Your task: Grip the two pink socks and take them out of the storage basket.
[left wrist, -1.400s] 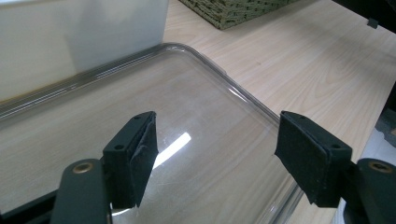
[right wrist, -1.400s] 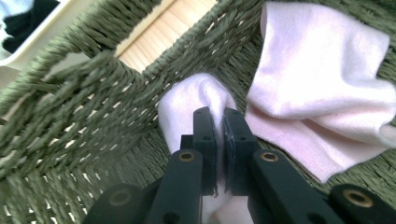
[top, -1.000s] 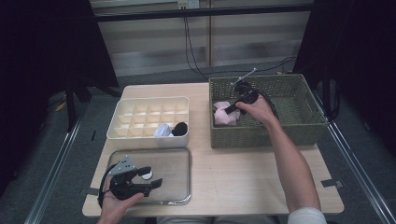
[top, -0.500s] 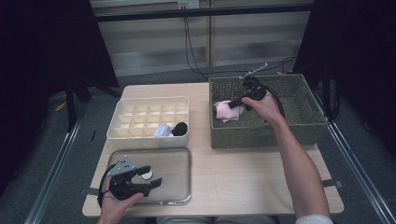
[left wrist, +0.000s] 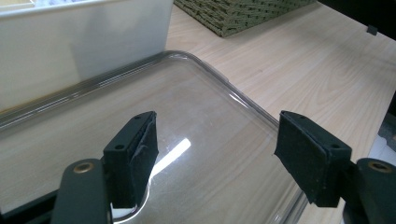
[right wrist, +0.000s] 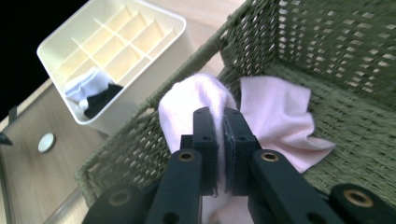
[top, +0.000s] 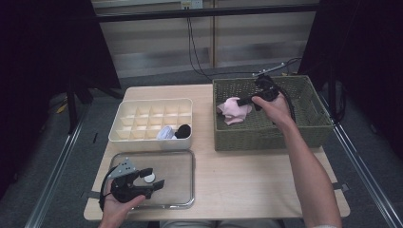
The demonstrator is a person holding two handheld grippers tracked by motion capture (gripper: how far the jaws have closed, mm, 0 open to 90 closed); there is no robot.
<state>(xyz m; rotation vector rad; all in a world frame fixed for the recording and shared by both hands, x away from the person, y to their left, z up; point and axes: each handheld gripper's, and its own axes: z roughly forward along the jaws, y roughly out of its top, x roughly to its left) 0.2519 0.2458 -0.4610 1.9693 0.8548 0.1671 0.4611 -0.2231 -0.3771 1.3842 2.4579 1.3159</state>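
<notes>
Pink cloth (top: 234, 110) pinched in closed right gripper (top: 244, 101) jaws, centre right of frame, above wicker basket (top: 266, 137) for removal. Left gripper (top: 153, 177) jaws open, idle over clear lid (top: 180, 164), lower left.

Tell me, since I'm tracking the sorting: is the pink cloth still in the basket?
Partly. The right gripper pinches the pink cloth with its tail still inside the wicker basket.

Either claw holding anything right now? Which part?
Right claw is shut on the pink cloth, pinching a bunched fold near its middle, over the wicker basket. Left claw is open, holding nothing.
</notes>
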